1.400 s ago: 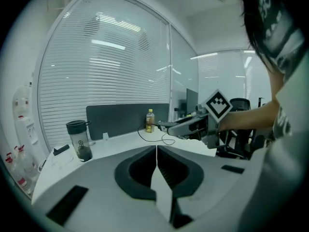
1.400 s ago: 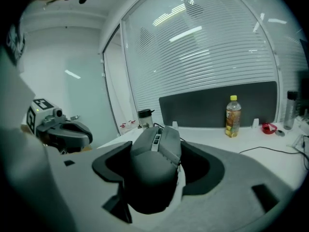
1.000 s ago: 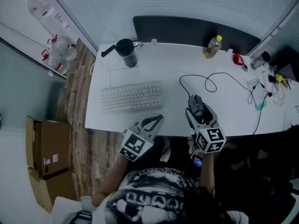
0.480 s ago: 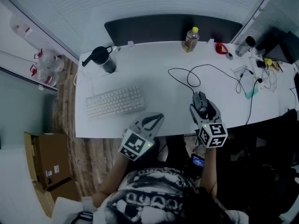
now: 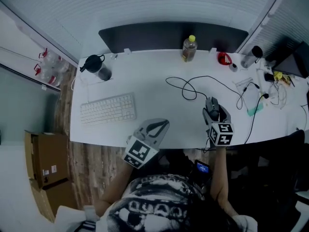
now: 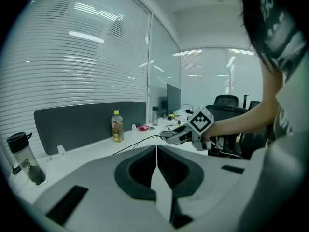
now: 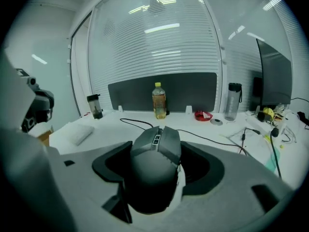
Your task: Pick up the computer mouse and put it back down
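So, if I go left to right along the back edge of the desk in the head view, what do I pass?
dark flask → yellow-capped bottle → small red object → grey bottle with a dark cap

Black-and-white patterned shirt [image 5: 154,204]; grey right hand-held gripper [image 5: 214,111], square-marker cube [image 5: 221,134]

We can't read any text in these views. The bottle [image 5: 189,49] has a label, too small and blurred to read. The white sticker on the cardboard box [image 5: 46,166] is illegible. The cubes on the left gripper [image 5: 164,123] and right gripper [image 5: 215,109] show only black-and-white square patterns, no letters or digits.
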`<state>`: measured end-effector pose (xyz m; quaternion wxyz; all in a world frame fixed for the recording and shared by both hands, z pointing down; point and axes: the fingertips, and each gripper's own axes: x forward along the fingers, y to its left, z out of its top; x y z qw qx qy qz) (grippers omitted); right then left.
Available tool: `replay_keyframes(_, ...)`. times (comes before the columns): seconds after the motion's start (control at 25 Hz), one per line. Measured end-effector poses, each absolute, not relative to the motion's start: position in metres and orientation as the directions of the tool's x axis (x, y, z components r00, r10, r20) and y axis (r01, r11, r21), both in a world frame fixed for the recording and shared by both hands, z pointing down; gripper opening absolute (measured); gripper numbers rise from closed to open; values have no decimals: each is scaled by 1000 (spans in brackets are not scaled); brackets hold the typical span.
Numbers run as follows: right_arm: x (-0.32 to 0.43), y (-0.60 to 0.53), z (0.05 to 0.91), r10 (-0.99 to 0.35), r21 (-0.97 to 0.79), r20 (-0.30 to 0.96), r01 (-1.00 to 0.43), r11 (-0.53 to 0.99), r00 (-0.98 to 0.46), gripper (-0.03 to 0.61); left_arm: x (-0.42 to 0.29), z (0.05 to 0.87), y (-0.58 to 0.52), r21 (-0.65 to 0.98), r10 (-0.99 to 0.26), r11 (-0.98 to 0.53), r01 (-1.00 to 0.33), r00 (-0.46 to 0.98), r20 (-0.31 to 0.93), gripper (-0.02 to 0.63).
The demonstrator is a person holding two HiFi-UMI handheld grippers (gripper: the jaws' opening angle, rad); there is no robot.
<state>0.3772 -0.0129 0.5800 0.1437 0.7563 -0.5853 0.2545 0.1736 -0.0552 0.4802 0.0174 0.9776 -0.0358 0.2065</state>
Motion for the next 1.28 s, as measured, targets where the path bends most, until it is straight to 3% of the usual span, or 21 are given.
replay_keyframes(0.36, 442, -3, 658, -730, -90, 663, -951, -296, 165, 308, 213, 489, -41, 13, -125, -989, -144, 893, 432, 5)
replay_keyframes(1.04, 448, 2, 691, -681, -26, 710, -961, -275, 176, 310, 242, 503, -31, 13, -148, -984, -175, 866, 477, 5)
replay_keyframes(1.2, 447, 2, 691, -690, -14, 696, -956, -292, 200, 337, 236, 502, -31, 10, -152, -984, -179, 864, 481, 5)
replay_keyframes(1.28, 441, 2, 687, -701, -35, 689, -957, -287, 184, 423, 230, 501, -32, 8, -153, -984, -179, 864, 479, 5)
